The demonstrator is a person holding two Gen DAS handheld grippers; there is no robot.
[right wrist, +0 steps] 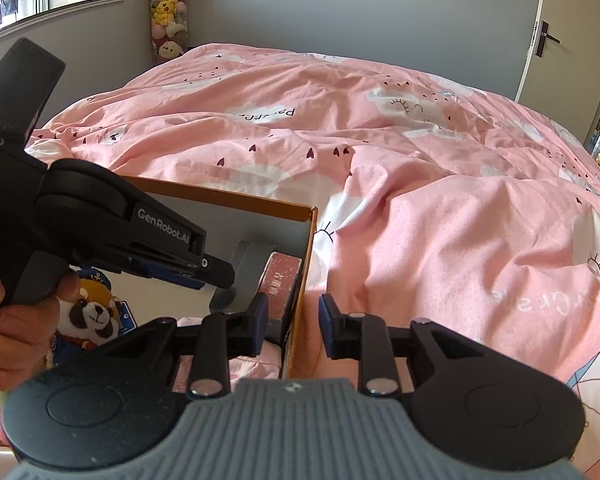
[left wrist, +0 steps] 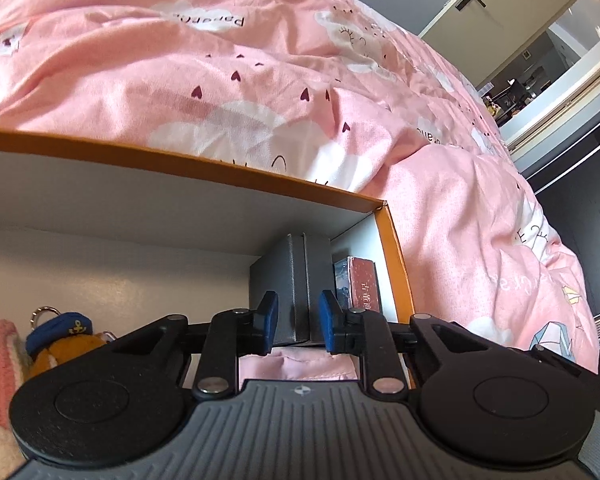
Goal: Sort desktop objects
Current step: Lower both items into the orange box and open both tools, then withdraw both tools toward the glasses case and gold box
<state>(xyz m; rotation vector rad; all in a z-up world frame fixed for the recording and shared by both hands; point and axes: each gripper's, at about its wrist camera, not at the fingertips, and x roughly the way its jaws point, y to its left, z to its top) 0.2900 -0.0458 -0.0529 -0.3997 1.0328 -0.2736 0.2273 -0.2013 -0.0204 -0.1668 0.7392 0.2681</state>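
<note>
The left gripper [left wrist: 298, 322] reaches into the orange-edged box [left wrist: 220, 168] with its blue pads parted to a narrow gap. A dark grey case [left wrist: 290, 280] stands upright just beyond that gap; whether the pads touch it I cannot tell, but they do not look closed on it. Seen from the right wrist, this gripper [right wrist: 216, 274] hangs over the same case [right wrist: 246, 276].

The right gripper [right wrist: 292, 326] holds nothing, its jaws moderately apart. It straddles the box's right wall [right wrist: 302, 264], left pad inside and right pad outside over the pink duvet [right wrist: 440, 200].

Inside the box, the grey case stands in the far right corner with a reddish book-like packet [left wrist: 364, 286] upright between it and the right wall. Toward the left side lie a plush keychain with a blue sailor cap [left wrist: 66, 336] and a pink-and-white knitted item [left wrist: 0, 364]. The right wrist view also shows a small panda-faced plush [right wrist: 92, 316] there.

I judge the sorting well advanced: several things already sit in the box, and no loose object shows on the bed. The left gripper appears to be either setting down or adjusting the grey case. What remains outside these views cannot be told.
</note>
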